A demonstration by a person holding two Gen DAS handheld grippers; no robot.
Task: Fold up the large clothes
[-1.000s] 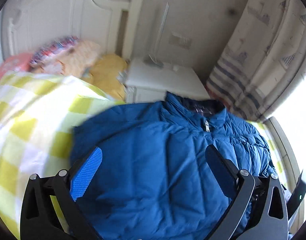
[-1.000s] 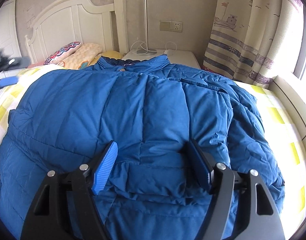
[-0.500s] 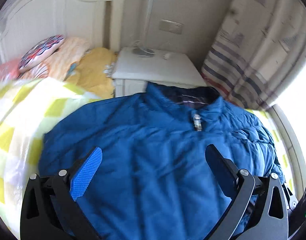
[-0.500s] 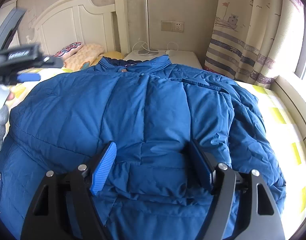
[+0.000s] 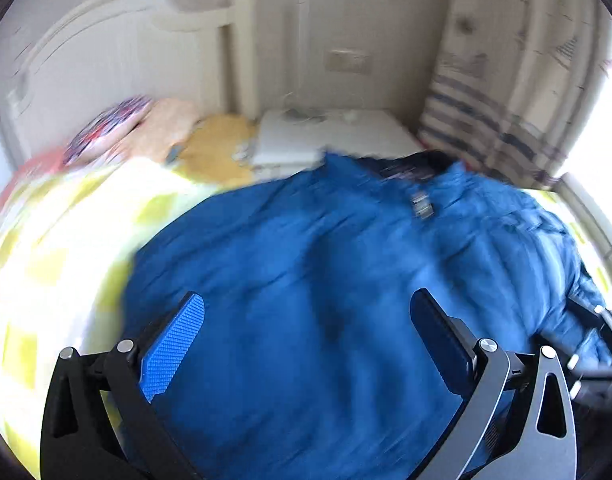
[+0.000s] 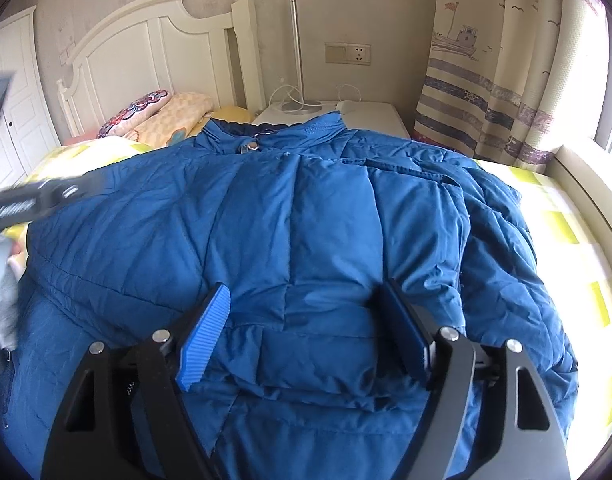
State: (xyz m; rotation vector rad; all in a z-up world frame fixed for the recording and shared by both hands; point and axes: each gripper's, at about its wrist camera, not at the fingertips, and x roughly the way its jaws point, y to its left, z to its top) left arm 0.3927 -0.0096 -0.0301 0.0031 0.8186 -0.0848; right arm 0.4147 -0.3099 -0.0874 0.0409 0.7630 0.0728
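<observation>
While the blue padded jacket (image 6: 290, 216) lies spread over the bed (image 6: 562, 216), with its collar (image 6: 266, 130) toward the white headboard (image 6: 146, 52) and the pillows (image 6: 154, 114), the right tool (image 6: 306, 330) rests low on the lower part of the jacket; its jaws are opening, a puffy fold of the fabric stands between them, and the pads do not seem to press on it. From the left wrist view, which is blurred, the left tool (image 5: 306, 342) hangs over the jacket (image 5: 326, 300) with its jaws wide apart and nothing clamped. Yellow-checked bedding (image 5: 54, 240) shows beside the jacket. Beyond the collar stands a white nightstand (image 6: 370, 114) with a lamp pole (image 6: 296, 48), and a striped curtain (image 6: 502, 80) hangs near the window
</observation>
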